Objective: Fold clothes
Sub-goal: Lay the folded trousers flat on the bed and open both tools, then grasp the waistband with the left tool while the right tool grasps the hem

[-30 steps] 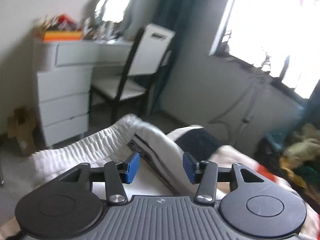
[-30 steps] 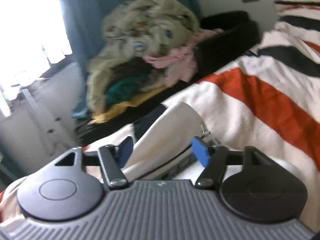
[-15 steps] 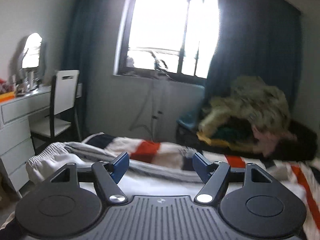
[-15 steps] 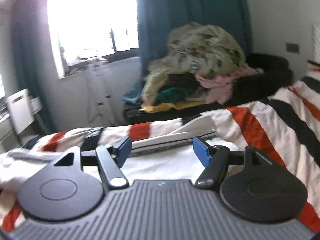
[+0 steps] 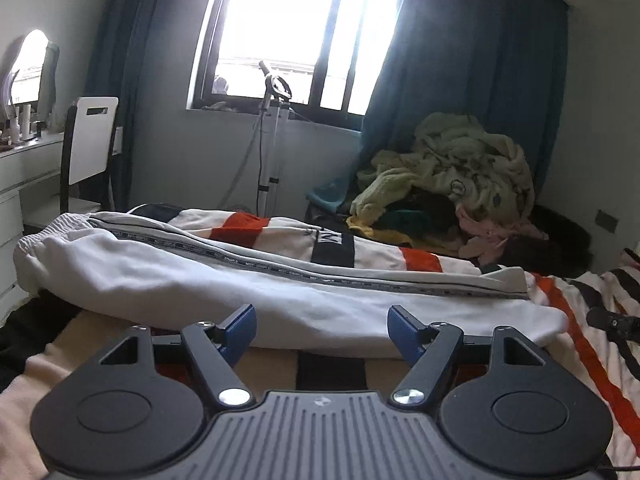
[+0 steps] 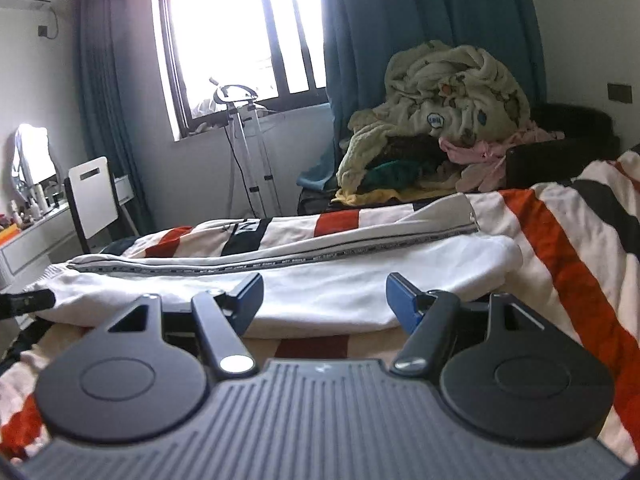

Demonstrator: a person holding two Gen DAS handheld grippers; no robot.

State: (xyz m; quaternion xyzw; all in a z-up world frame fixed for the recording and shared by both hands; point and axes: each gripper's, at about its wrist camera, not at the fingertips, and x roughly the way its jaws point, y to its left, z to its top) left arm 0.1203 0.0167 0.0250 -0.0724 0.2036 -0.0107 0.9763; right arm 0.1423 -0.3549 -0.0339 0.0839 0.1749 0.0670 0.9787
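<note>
The bed (image 5: 592, 364) fills the lower part of both views, covered by a blanket in broad cream, orange and black stripes, soft and slightly rumpled. Beyond the bed, a bright window (image 5: 304, 32) sits between dark teal curtains (image 5: 472, 80), with a slim metal stand (image 5: 272, 140) below the sill. Past the bed's far right edge, a heap of clothes (image 5: 452, 168) rises, topped by a fuzzy pale green piece with pink fabric spilling beside it. To the left of the bed stands a white-backed chair (image 5: 90, 140) with a dark frame, next to a white desk (image 6: 28, 240) with drawers.

Across the bed lie the white trousers (image 5: 208, 280), spread lengthwise, flat and smooth, with a gathered elastic waist at the left end and a grey lettered band running along the side seam. A second layer lies folded over their far edge.

The left tool (image 5: 321, 328) hangs just short of the trousers' near edge, blue pads spread apart and clasping nothing. The right tool (image 6: 323, 296) is likewise released, nothing between its pads, near the trousers' right half.

A second ago the trousers were bunched up close between each tool's pads; now they lie laid out on the bed and both tools have drawn back, the left one having widened.
</note>
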